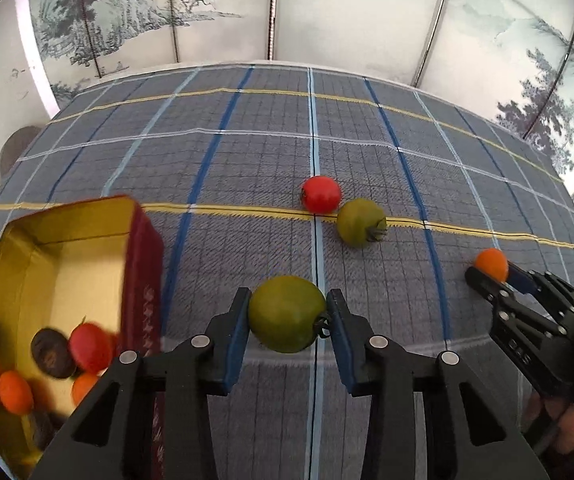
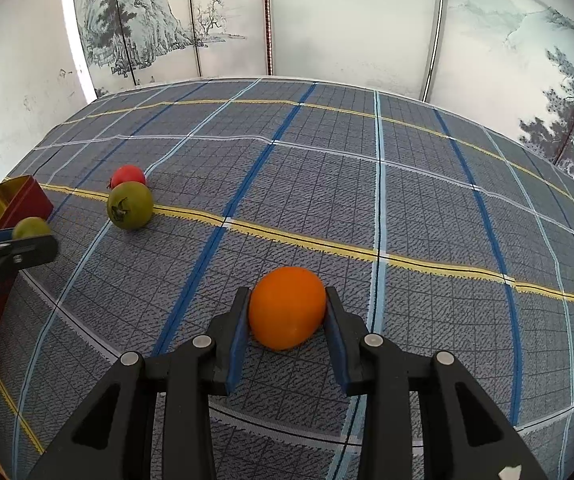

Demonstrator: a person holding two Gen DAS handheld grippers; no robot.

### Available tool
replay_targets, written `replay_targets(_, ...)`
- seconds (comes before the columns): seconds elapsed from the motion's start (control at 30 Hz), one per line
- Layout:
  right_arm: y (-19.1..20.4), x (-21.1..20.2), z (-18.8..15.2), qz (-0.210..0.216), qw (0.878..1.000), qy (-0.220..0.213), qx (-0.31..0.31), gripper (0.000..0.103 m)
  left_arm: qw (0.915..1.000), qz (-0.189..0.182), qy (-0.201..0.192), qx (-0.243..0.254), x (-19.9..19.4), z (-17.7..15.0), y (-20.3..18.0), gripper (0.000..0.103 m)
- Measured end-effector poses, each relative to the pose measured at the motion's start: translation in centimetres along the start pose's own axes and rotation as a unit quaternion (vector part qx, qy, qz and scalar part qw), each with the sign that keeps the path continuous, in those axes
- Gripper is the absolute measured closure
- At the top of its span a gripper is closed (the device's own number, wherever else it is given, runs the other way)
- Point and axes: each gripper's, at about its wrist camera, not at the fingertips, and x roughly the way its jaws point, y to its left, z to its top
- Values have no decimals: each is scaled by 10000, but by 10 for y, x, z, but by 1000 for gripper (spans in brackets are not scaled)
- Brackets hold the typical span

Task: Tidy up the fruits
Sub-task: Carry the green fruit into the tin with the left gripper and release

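Where plaid tablecloth [image 2: 327,184] ends, painted folding screen [image 2: 347,16], white wall [image 2: 15,92].

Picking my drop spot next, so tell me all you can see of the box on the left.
The box is an open, lidless rectangular carton, dark red outside with pale printed characters and shiny gold inside. It sits on the checked tablecloth, left of the left hand-held gripper. Inside lie red, orange and dark round fruits, blurred.
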Motion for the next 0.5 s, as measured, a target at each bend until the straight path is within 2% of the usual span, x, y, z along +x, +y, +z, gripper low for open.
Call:
replay_targets(0.27,1,0,0,-7,10000,0,-3,69,9990,-119,-246,-359,-47,-17,29,64)
replay_targets(0.5,1,0,0,-11,10000,0,-4,69,9967,63,-490,-644,-79,-25,67,64)
